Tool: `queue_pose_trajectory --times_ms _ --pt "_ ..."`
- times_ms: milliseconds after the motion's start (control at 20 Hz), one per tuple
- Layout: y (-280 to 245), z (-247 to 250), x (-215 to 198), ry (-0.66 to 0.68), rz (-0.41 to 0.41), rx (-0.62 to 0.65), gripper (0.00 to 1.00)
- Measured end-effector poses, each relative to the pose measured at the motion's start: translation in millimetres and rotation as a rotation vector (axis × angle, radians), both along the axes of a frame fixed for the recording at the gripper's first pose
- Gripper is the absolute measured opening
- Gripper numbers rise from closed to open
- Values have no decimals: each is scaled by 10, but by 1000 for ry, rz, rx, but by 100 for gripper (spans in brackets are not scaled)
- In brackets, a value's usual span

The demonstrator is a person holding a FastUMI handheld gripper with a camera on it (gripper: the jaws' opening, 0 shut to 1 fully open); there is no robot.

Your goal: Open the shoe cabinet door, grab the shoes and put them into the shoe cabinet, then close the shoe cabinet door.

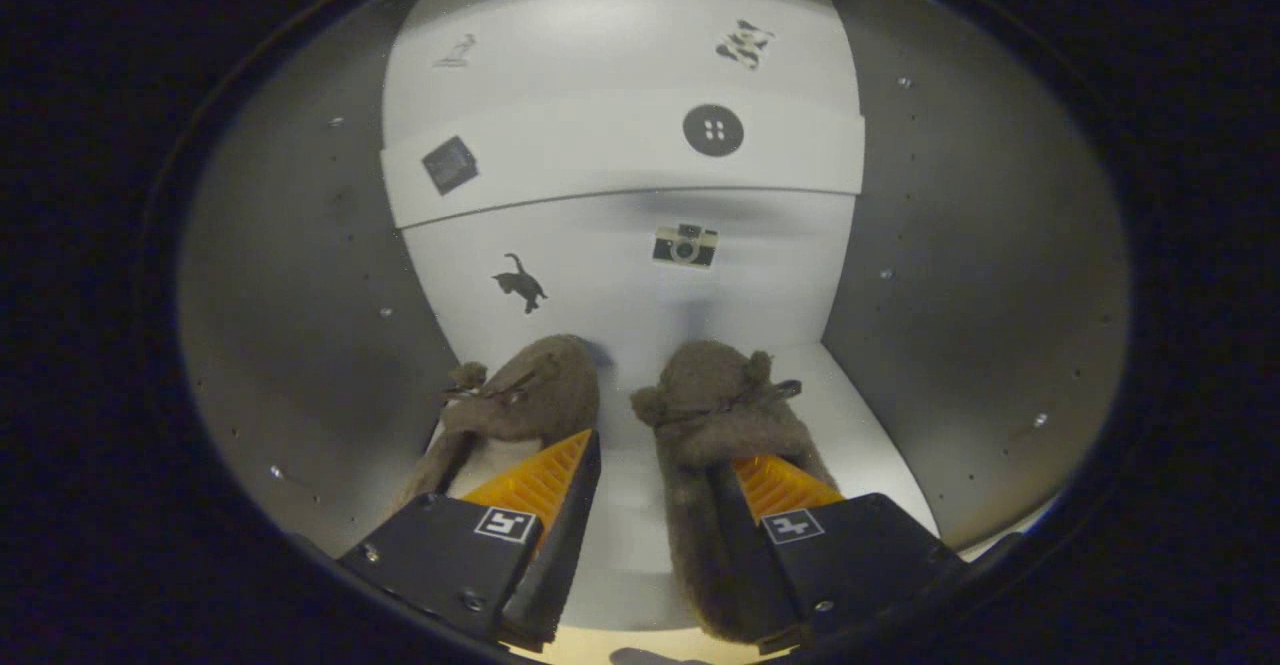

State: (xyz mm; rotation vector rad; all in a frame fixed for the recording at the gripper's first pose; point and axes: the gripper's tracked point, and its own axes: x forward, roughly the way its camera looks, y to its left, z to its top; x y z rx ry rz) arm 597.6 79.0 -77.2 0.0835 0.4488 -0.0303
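I am looking into the open shoe cabinet (960,275), which has a white back panel and grey side walls. Two brown fuzzy slippers lie side by side on its white floor with their toes toward the back. The left slipper (535,390) and the right slipper (715,405) each carry a small bow. My gripper (665,450) is open. Its left finger sits over the left slipper's opening and its right finger over the right slipper's opening. A strip of bare white floor shows between the fingers. Nothing is pinched between them.
A white shelf band (620,160) crosses the back panel above the slippers, with small black stickers on it and around it. The grey side walls stand close on both sides. The cabinet floor's front edge (640,640) lies just below the fingers.
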Motion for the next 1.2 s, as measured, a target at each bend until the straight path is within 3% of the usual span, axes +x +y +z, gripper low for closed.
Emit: queue_pose_trajectory --times_ms 150,300,600,750,1200 --pt "35 149 -383 -85 9 -31 68" --pt "165 249 -846 -136 48 -15 85" --pt "295 426 -1910 -225 99 -17 88" --pt "274 551 -2491 -278 107 -13 98" --pt "-97 801 -4212 -363 112 7 99"
